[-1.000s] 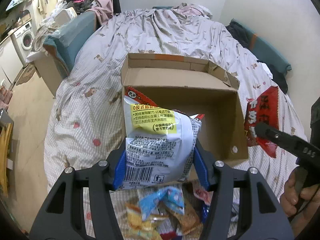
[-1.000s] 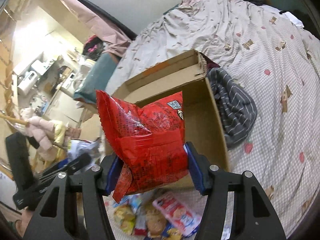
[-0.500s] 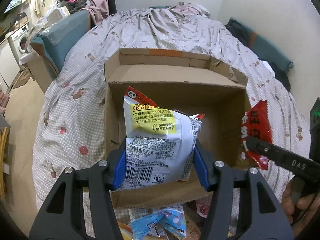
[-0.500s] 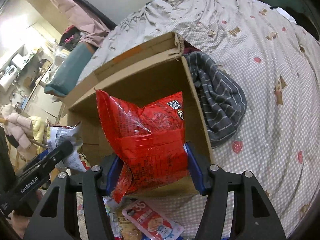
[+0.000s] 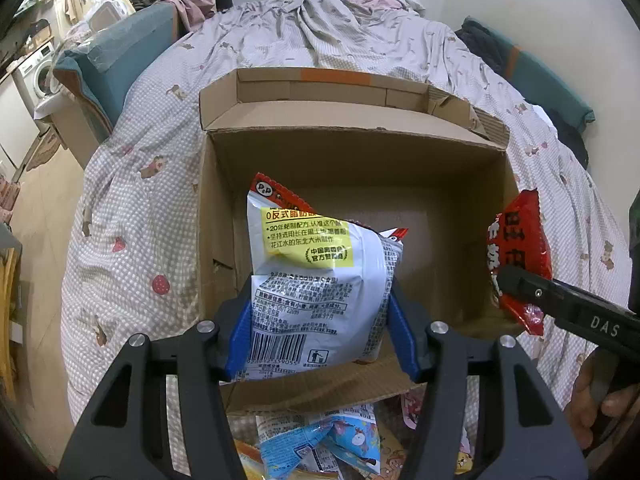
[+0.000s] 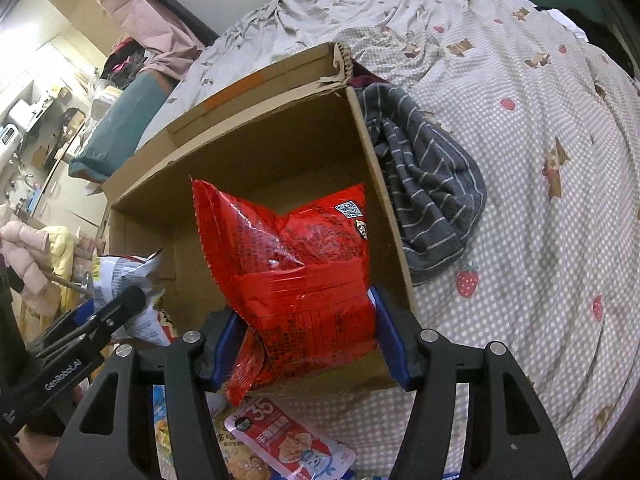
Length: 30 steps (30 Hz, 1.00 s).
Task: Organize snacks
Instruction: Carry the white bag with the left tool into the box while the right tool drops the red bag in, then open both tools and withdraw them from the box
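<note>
Open cardboard box (image 5: 352, 168) sits on the bed's checked quilt (image 5: 132, 216), flaps up, interior bare as far as visible; left gripper (image 5: 320, 332) clamps a white snack bag (image 5: 316, 276) with a yellow label between its blue pads, bag upright and poised over the box's near-left part; right gripper (image 6: 308, 344) carries a red snack bag (image 6: 296, 264) over the near-right part of the box, jaws easing apart with the bag between them and the pads against its sides; in the left wrist view the red bag shows at the box's right wall; loose snack packets (image 6: 288, 444) lie on the quilt just in front of the box; a grey striped cloth (image 6: 428, 192) lies bunched against the box's right outer wall.
</note>
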Each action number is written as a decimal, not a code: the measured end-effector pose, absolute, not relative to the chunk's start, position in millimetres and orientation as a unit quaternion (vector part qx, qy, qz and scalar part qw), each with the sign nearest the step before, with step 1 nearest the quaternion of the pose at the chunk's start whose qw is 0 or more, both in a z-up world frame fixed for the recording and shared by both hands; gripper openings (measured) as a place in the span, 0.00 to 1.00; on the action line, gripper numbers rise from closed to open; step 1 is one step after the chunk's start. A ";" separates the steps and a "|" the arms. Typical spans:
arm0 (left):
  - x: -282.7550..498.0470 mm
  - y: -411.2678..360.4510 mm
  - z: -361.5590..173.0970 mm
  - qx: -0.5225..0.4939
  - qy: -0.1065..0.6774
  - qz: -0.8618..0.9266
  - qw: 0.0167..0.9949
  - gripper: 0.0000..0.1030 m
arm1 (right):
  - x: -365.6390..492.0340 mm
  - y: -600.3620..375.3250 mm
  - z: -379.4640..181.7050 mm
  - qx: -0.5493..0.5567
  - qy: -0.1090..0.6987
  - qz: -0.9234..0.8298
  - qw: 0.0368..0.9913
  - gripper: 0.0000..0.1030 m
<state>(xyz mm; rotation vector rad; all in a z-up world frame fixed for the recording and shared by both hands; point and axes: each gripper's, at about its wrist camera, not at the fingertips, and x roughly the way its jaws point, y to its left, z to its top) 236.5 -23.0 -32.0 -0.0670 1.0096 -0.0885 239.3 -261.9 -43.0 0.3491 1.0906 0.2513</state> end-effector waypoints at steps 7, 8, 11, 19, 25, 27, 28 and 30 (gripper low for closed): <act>237.4 -23.3 -32.0 -0.031 0.482 -0.040 0.875 0.54 | 241.2 -254.4 -44.6 0.170 0.524 0.142 0.823 0.65; 237.2 -22.9 -31.9 -0.031 0.482 -0.038 0.875 0.55 | 240.9 -254.2 -43.2 0.179 0.521 0.153 0.820 0.67; 234.7 -22.2 -30.5 -0.029 0.482 -0.043 0.874 0.64 | 238.6 -254.7 -34.4 0.187 0.499 0.167 0.830 0.81; 228.0 -20.7 -23.5 -0.034 0.471 -0.046 0.880 0.86 | 236.8 -263.5 -34.4 0.198 0.499 0.163 0.828 0.84; 221.0 -22.7 -18.0 -0.016 0.455 -0.041 0.890 0.86 | 233.9 -265.4 -31.4 0.197 0.496 0.161 0.830 0.84; 219.3 -20.9 -16.6 -0.017 0.452 -0.039 0.891 0.86 | 233.3 -265.4 -31.2 0.197 0.496 0.161 0.830 0.84; 217.8 -20.1 -15.5 -0.016 0.450 -0.037 0.892 0.86 | 233.0 -265.2 -30.8 0.198 0.496 0.161 0.830 0.84; 214.5 -18.8 -12.0 -0.017 0.446 -0.036 0.894 0.86 | 230.6 -265.7 -29.3 0.197 0.496 0.159 0.831 0.84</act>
